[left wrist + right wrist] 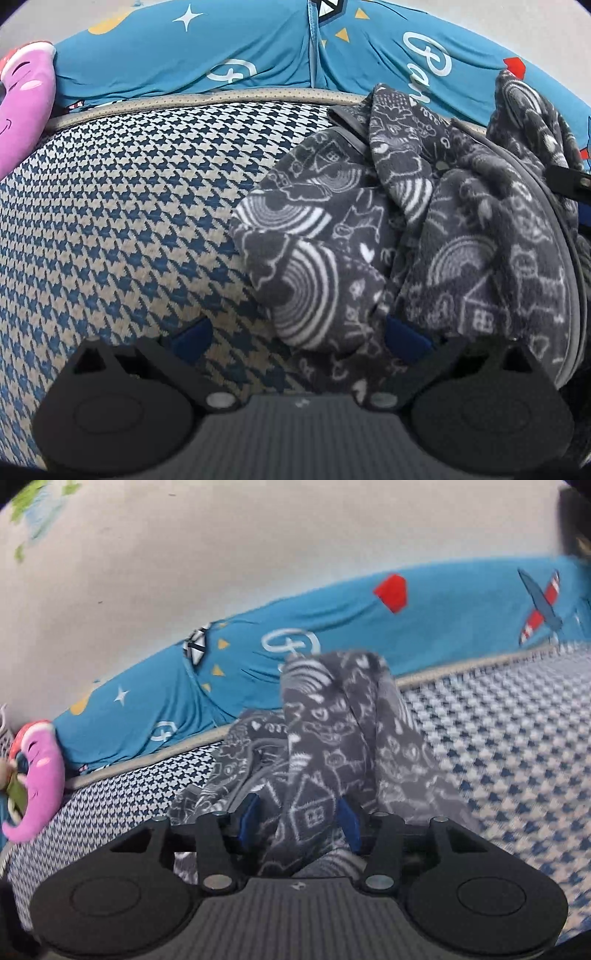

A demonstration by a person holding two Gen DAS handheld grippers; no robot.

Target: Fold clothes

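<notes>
The grey printed garment (406, 229) is heaped on the houndstooth mat (122, 206), at 3 o'clock in the left view. The left gripper (295, 336) is spread wide, gripping nothing. The right gripper (300, 821) is clamped on a garment fold.

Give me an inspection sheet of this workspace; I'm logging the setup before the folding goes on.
Surface: houndstooth mattress, blue and beige, beige piping at the far edge.
Job's things: grey fleece garment with white doodle print, crumpled, part lifted.
Clutter: pink plush toy at the far left edge.
Grippers: left gripper open, low over the mattress, one finger against the garment's edge; right gripper has a fold of the garment between its fingers.
Cables: nothing seen.
Surroundings: teal printed bedding along a pale wall.
</notes>
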